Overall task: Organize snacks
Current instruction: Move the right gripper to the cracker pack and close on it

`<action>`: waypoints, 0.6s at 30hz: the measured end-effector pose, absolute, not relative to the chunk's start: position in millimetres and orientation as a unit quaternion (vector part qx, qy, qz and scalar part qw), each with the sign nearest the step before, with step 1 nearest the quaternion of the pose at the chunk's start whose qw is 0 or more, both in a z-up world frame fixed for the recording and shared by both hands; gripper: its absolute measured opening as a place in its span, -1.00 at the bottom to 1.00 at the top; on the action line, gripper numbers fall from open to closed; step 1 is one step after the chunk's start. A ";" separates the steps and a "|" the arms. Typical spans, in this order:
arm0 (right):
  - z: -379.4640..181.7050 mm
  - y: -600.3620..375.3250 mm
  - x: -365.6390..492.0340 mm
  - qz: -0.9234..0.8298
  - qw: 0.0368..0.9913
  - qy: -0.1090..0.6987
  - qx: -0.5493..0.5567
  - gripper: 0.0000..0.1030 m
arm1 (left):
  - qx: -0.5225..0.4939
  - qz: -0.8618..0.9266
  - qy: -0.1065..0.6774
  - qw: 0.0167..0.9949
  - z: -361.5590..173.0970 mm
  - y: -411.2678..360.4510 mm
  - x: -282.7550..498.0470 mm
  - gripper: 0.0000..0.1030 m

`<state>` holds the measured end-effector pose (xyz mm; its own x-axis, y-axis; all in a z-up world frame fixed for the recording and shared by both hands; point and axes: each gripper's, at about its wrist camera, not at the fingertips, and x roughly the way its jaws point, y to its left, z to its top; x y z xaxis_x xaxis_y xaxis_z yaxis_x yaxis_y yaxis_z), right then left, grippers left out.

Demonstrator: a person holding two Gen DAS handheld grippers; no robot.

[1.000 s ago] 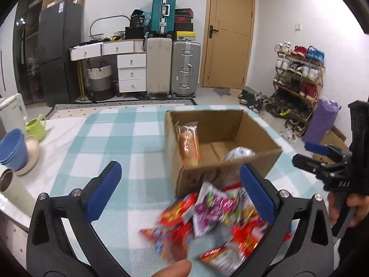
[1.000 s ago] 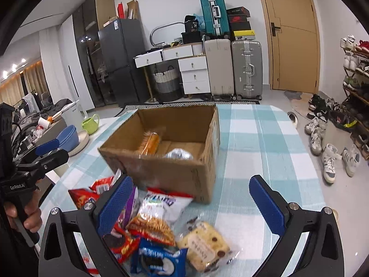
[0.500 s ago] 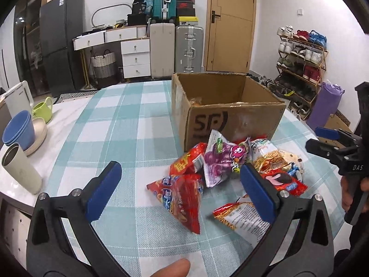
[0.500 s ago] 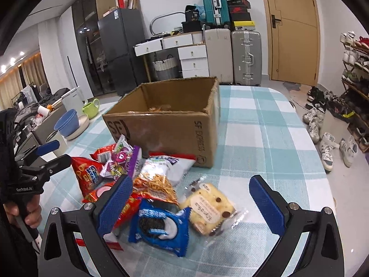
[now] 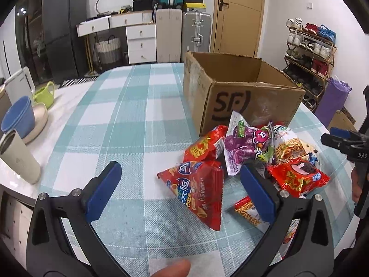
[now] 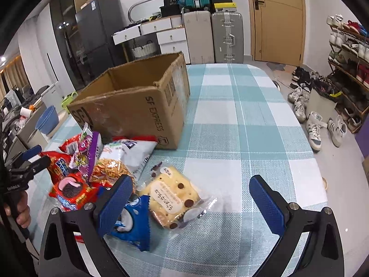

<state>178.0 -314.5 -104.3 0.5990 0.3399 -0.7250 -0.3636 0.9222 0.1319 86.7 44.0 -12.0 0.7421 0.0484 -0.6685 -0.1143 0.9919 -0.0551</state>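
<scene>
- Blue pads line both pairs of fingers, and both pairs stand wide apart with nothing between them: the left gripper (image 5: 180, 189) hangs over the near side of the heap, the right gripper (image 6: 191, 198) over its other side.
- Between the left gripper's fingers lies the red crisp packet (image 5: 198, 191), flat on the cloth; its long axis runs roughly toward and away from the gripper, so the fingers straddle its width. This looks like the nearest grasp of all.
- Between the right gripper's fingers, closer to its left pad, lies the clear-wrapped cookie bread (image 6: 171, 196), with a blue biscuit packet (image 6: 133, 226) touching it and partly under that pad.
- The rest of the snack pile (image 5: 260, 147) (purple candy bag, noodle snacks, red biscuit packet) is heaped against the front wall of the cardboard box (image 5: 251, 101).
- The box stands open just beyond the pile, ahead of both grippers; its inside cannot be seen from here. I judge any packet must be lifted over the near wall.
- Everything rests on a table (image 6: 242, 106) under a teal-and-white check cloth.
- At the table's left edge stand a beige tumbler (image 5: 18, 159) and stacked blue bowls (image 5: 18, 120); suitcases, drawers, a door and a shoe rack fill the room behind.
</scene>
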 end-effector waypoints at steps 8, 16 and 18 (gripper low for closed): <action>-132.6 -305.7 190.6 0.184 0.880 0.434 -0.059 0.99 | -0.048 0.048 0.374 0.925 -24.8 49.7 94.9 0.99; -141.1 -303.0 193.7 0.205 0.872 0.440 -0.066 0.99 | -0.040 0.047 0.389 0.919 -36.1 46.7 99.6 0.99; -142.4 -299.9 193.4 0.212 0.869 0.442 -0.070 0.99 | -0.038 0.043 0.391 0.919 -37.3 45.2 101.1 0.99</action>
<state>193.4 -299.9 -142.4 0.5193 0.3065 -0.7977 -0.4296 0.9006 0.0664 101.1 45.2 -37.3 0.6911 0.0482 -0.7211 -0.1083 0.9934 -0.0374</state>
